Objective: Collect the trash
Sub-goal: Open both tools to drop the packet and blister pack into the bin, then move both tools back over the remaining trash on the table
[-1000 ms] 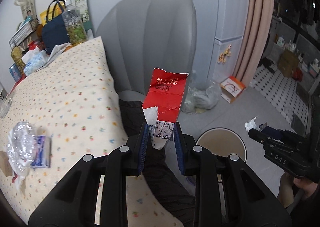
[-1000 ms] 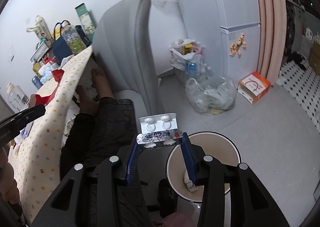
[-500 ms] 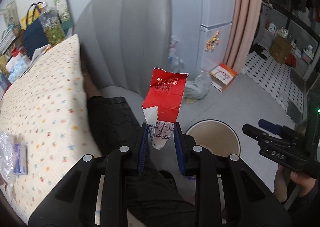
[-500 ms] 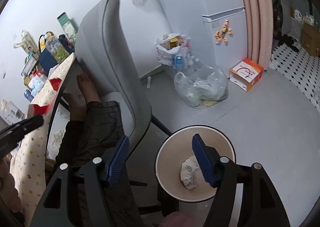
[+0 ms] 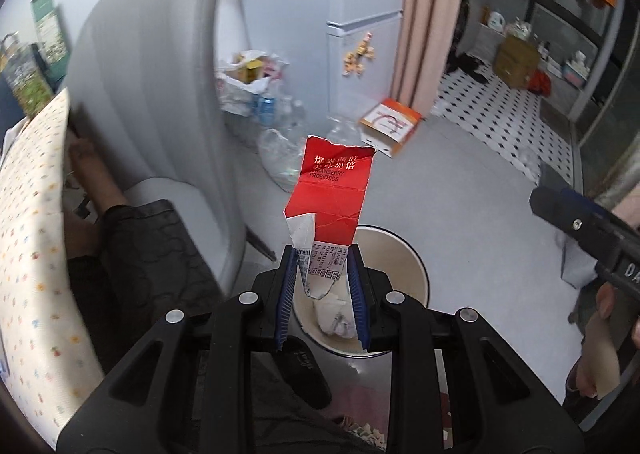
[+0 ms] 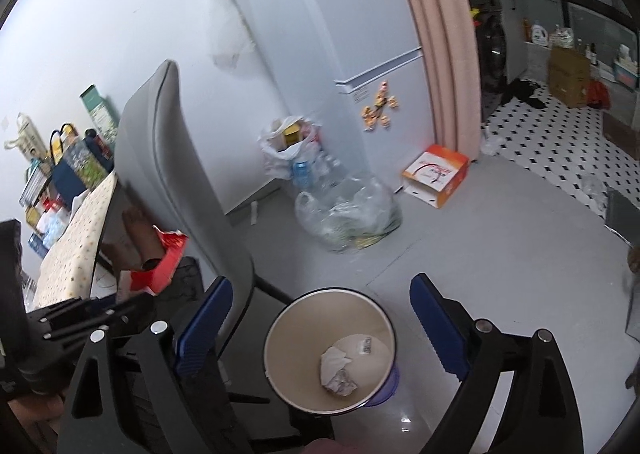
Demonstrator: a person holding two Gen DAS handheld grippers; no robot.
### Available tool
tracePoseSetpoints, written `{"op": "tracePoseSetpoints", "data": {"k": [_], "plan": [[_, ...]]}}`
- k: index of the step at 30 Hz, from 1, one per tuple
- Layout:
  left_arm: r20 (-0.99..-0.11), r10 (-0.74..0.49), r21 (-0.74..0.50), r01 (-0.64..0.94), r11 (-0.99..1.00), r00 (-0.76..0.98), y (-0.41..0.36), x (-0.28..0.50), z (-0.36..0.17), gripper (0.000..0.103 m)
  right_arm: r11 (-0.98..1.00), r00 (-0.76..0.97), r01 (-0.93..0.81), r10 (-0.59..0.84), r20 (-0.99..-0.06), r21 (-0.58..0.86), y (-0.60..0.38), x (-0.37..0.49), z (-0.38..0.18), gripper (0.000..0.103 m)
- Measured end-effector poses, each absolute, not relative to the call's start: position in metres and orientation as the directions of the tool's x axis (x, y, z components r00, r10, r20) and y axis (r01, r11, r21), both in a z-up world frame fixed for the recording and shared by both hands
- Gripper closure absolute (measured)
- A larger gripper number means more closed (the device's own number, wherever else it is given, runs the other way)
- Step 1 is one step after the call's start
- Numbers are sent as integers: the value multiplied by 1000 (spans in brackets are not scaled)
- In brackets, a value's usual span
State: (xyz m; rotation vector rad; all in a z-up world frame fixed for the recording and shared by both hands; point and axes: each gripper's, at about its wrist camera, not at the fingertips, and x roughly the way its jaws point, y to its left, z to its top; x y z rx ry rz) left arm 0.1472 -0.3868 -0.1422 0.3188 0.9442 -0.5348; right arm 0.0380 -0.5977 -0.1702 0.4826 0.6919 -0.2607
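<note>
Left gripper (image 5: 323, 274) clamps a torn red probiotics wrapper (image 5: 330, 198) upright, wastebasket (image 5: 416, 266) directly below-ahead; right gripper (image 6: 320, 318), empty, jaws opening above it.

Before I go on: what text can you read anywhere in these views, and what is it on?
"STRAWBERRY PROBIOTICS": red torn packet held in the left tongs.
White Chinese characters above it: too blurred to read.
Small print on the packet's white part: too small.
"DA": right tongs body, cut off.
Orange box lettering: unreadable.
</note>
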Motion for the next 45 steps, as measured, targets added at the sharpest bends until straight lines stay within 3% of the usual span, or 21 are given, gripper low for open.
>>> {"op": "tracePoseSetpoints", "data": {"k": [10, 13, 17, 29, 45], "plan": [[-855, -304, 26, 622, 783, 419, -419, 151, -164, 75, 843, 741, 419, -103, -663, 337, -613, 26, -169, 15], [-853, -315, 14, 621, 784, 417, -422, 152, -168, 30, 841, 741, 422, -105, -664, 338, -614, 25, -169, 15], [-843, -332, -5, 610, 792, 423, -414, 150, -164, 18, 842, 737, 422, -103, -668, 337, -614, 26, -170, 15], [-800, -346, -56, 514, 856, 489, -354, 151, -124, 11, 864, 751, 379, -79, -656, 330, -591, 38, -154, 12], [-660, -340, -143, 332, 932, 670, -230, 138, -49, 6, 935, 776, 215, 11, -630, 282, -496, 69, -105, 8]]}}
